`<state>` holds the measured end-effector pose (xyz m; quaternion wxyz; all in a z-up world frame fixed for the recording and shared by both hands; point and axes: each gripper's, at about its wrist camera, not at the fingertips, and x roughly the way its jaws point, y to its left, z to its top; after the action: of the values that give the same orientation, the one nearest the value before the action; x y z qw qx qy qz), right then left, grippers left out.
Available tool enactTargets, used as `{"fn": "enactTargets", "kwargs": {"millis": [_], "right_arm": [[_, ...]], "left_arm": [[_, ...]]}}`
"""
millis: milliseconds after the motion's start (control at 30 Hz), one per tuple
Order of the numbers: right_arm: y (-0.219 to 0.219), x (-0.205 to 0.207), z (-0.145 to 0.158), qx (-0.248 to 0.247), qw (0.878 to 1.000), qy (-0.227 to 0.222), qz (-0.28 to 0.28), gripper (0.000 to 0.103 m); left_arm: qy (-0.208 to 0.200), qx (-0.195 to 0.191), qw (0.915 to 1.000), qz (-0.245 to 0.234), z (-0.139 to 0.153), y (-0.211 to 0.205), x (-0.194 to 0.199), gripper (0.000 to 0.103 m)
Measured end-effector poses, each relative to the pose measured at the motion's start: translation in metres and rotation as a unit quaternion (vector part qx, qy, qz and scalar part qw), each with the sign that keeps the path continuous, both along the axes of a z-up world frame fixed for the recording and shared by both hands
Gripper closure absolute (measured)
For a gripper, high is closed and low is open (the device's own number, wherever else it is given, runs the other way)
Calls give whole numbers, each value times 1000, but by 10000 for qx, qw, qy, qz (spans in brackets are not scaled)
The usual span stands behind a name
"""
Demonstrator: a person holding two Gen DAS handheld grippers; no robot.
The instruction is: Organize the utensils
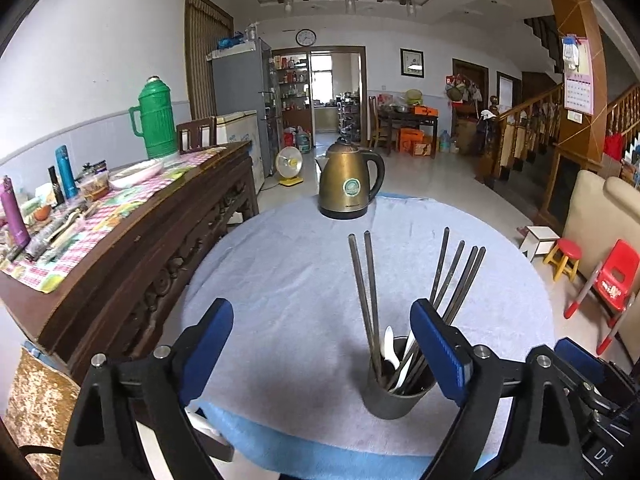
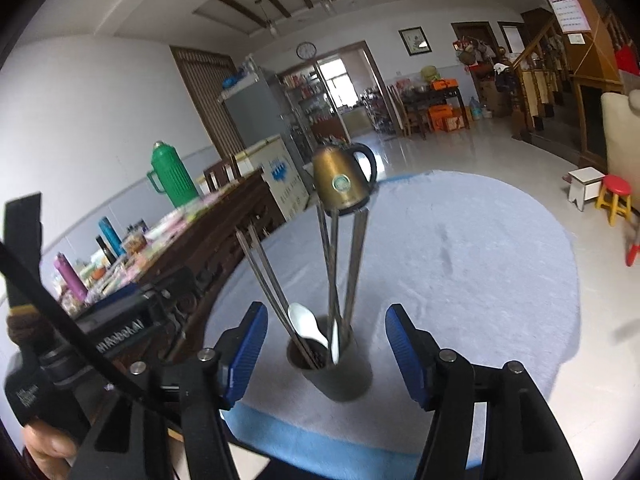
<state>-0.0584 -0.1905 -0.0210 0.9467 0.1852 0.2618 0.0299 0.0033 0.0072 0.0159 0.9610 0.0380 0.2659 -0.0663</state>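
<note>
Chopsticks and spoons already in holder cup; my left tongs and right tongs released; nothing loose on desk.

left wrist view: low over near table edge, faces across the table toward the kettle, utensil cup close, right of centre | right wrist view: tilted, from the right side, cup close and centred | shared: cup, kettle, sideboard, far room
</note>
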Motion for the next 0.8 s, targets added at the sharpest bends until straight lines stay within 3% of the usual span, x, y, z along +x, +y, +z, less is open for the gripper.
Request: {"fn": "enactTargets", "kwargs": {"millis": [367, 600, 800], "right_arm": [[2, -43, 13, -264, 9996, 101, 14, 31], [5, -49, 16, -248, 9996, 151, -43, 31], [16, -56, 23, -414, 9991, 109, -5, 30]], "left_arm": [[-310, 204, 9985, 400, 15, 15, -35, 7], [-70, 300, 9987, 414, 15, 22, -39, 7], [-119, 324, 9986, 407, 15, 26, -48, 7]]}}
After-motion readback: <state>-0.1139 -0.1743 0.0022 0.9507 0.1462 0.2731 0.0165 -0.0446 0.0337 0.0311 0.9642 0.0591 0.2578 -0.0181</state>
